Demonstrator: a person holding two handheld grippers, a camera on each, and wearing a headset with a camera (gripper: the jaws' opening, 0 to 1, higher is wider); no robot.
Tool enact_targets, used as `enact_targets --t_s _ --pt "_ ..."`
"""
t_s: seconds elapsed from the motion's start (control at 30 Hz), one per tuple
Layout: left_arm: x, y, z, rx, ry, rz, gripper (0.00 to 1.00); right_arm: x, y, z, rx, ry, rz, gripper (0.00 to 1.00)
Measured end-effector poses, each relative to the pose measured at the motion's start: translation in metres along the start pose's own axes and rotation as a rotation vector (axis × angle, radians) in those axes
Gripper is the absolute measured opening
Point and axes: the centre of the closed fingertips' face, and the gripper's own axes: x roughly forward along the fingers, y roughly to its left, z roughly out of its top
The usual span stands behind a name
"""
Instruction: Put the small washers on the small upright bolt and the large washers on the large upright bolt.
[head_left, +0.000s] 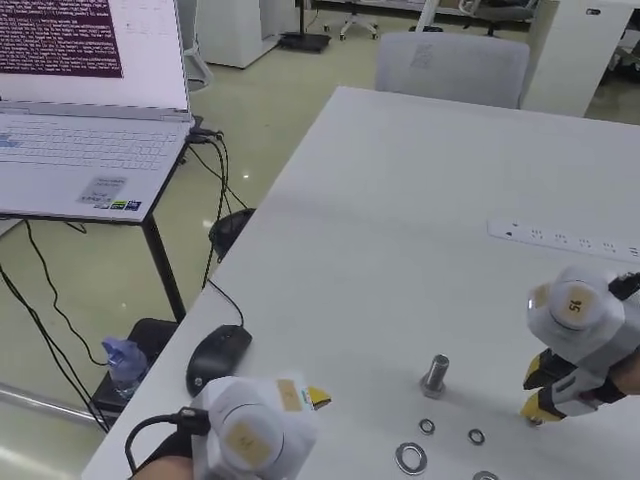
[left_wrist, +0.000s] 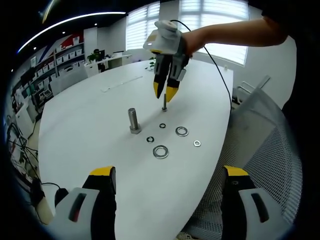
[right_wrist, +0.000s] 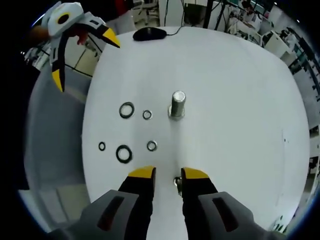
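The large upright bolt (head_left: 435, 373) (left_wrist: 132, 120) (right_wrist: 177, 104) stands on the white table (head_left: 400, 230). In front of it lie several loose washers: small ones (head_left: 427, 426) (right_wrist: 147, 115) (left_wrist: 162, 125) and large ones (head_left: 411, 458) (right_wrist: 123, 153) (left_wrist: 160, 151). The thin small bolt (left_wrist: 164, 102) (right_wrist: 177, 183) stands upright beside the inner face of one jaw of my right gripper (right_wrist: 168, 173) (left_wrist: 165, 93) (head_left: 535, 392). That gripper's jaws are a little apart, tips down at the table, with nothing held. My left gripper (left_wrist: 167, 175) (head_left: 310, 400) (right_wrist: 82, 55) hovers wide open at the near table edge, away from the washers.
A black mouse (head_left: 217, 357) with its cable lies at the table's left edge. A white power strip (head_left: 560, 238) runs along the far right. A laptop (head_left: 80, 150) sits on a side stand to the left, and a grey chair (head_left: 450, 65) is behind the table.
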Motion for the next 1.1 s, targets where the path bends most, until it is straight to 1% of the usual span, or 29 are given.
enact_targets --t_s 0.03,0.2,0.4,0.6,0.7,0.9,1.1 --pt "0.000 0.000 0.000 0.001 0.000 0.000 0.87 0.001 0.004 0.003 -0.005 -0.003 0.006 0.22" --pt "-0.002 0.001 -0.003 -0.002 0.002 0.005 0.88 0.009 0.011 0.011 -0.024 -0.008 0.019 0.22" --pt "-0.002 0.000 -0.004 -0.003 0.004 0.007 0.87 0.015 0.020 0.016 -0.042 -0.011 0.024 0.23" --pt "-0.002 0.001 -0.004 -0.002 0.001 0.007 0.87 0.024 0.025 0.014 -0.054 -0.009 0.014 0.22" --pt "-0.002 0.000 -0.003 -0.001 -0.001 0.007 0.87 0.028 0.027 0.012 -0.045 -0.011 0.012 0.22" --pt "-0.003 0.000 -0.003 0.001 -0.001 0.005 0.86 0.035 0.031 0.012 -0.042 -0.012 0.014 0.22" --pt "-0.004 0.001 -0.004 -0.001 0.000 0.005 0.86 0.046 0.032 0.013 -0.034 -0.022 0.011 0.22"
